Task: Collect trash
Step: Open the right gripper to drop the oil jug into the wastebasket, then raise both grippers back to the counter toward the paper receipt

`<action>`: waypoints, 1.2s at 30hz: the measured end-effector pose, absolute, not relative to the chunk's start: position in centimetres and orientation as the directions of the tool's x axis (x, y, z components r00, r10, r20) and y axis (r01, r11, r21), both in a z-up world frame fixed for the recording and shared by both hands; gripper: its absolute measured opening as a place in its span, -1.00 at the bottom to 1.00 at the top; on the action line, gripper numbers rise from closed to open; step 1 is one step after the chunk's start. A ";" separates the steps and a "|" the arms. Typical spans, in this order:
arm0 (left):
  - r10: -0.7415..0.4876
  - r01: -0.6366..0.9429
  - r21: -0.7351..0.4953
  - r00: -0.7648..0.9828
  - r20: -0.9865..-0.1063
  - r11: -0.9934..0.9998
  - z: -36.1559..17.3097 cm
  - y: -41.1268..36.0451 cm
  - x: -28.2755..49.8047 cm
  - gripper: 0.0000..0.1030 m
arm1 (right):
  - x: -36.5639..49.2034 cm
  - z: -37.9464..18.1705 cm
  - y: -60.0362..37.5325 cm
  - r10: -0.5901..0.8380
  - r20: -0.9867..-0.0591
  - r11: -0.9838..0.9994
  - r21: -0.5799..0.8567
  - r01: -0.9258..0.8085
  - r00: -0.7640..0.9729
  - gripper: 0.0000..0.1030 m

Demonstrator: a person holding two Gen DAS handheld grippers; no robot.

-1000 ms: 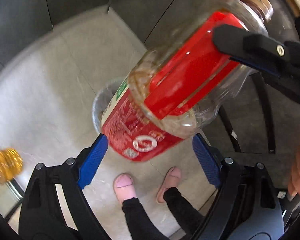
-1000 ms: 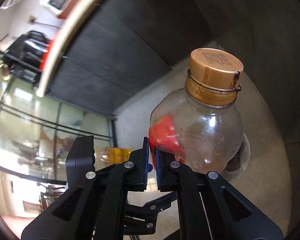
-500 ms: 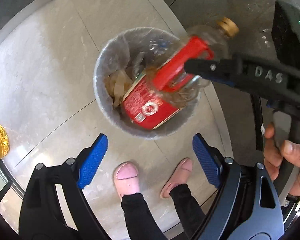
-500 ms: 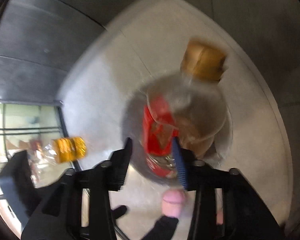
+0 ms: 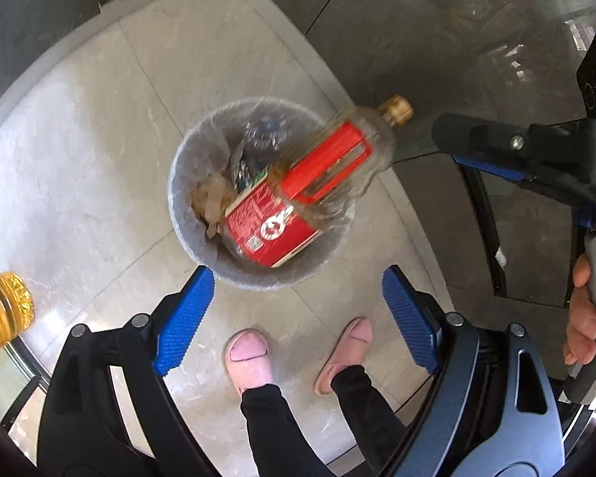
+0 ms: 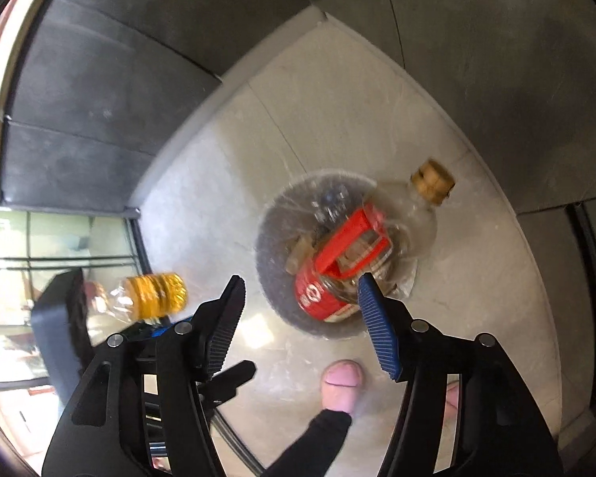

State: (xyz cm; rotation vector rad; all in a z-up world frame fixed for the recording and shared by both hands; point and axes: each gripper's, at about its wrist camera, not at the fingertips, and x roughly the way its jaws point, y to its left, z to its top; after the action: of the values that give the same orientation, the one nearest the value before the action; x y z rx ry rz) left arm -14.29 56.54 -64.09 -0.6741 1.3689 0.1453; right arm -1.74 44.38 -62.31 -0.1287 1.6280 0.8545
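A clear bottle (image 5: 298, 206) with a red label, a red handle and a gold cap drops base-first into the round grey bin (image 5: 178, 206), blurred and free of any grip. My right gripper (image 6: 301, 278) hangs above the bin (image 6: 270, 246) and its jaws are opening. The bottle (image 6: 322, 298) is below them and touches neither pad. In the left wrist view the right gripper (image 5: 453, 151) reaches in from the right, apart from the cap. My left gripper (image 5: 297, 272) stands open and empty over the bin's near rim.
The bin holds a crushed clear bottle and brown scraps in a plastic liner. A bottle with a yellow ridged wrap (image 6: 155, 296) shows at the left by a glass door. The person's pink slippers (image 5: 246, 349) stand just before the bin on pale tiles. Dark walls (image 5: 457, 20) close the corner.
My right gripper was shut on the bottle's red handle and has opened. The bottle has dropped away toward the bin. Both grippers have sunk and tipped down over it.
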 end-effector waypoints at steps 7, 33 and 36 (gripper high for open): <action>-0.196 -0.447 -0.289 0.242 -0.950 0.846 -56.8 55.9 -14.1 0.64 | -1.1 -56.0 44.2 0.405 -0.885 0.700 0.461 -0.546 -0.228 0.36; 0.156 -0.224 0.042 0.521 -0.839 0.974 -20.7 49.8 -11.4 0.87 | 0.5 -16.9 26.8 0.672 -0.699 0.666 0.427 -0.612 0.244 0.54; 0.139 -0.182 0.043 0.559 -0.817 0.982 -18.5 48.4 -10.5 0.87 | 0.7 -15.7 23.9 0.659 -0.688 0.703 0.419 -0.574 0.304 0.54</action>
State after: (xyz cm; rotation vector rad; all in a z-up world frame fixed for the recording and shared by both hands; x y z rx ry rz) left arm -10.48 48.40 -18.52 -0.0487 0.9589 0.1897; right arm 0.67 23.90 -15.75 0.1007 0.9613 0.8182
